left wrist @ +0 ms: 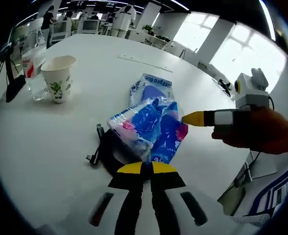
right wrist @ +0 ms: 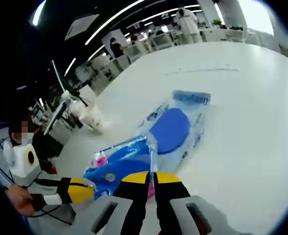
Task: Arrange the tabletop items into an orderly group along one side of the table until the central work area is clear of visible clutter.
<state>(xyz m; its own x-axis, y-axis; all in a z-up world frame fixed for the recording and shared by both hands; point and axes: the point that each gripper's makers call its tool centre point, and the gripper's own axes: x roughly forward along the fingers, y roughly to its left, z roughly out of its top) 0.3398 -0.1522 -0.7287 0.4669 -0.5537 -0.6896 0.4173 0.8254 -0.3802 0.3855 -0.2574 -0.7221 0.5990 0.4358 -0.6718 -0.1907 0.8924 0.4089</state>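
In the left gripper view, my left claw has its jaws closed together just short of a crumpled blue snack bag lying on the white table, over a black cable. In the right gripper view, my right claw is clamped on a thin edge of the flat blue pouch. A paper cup stands beside a clear cup, well apart from the bags.
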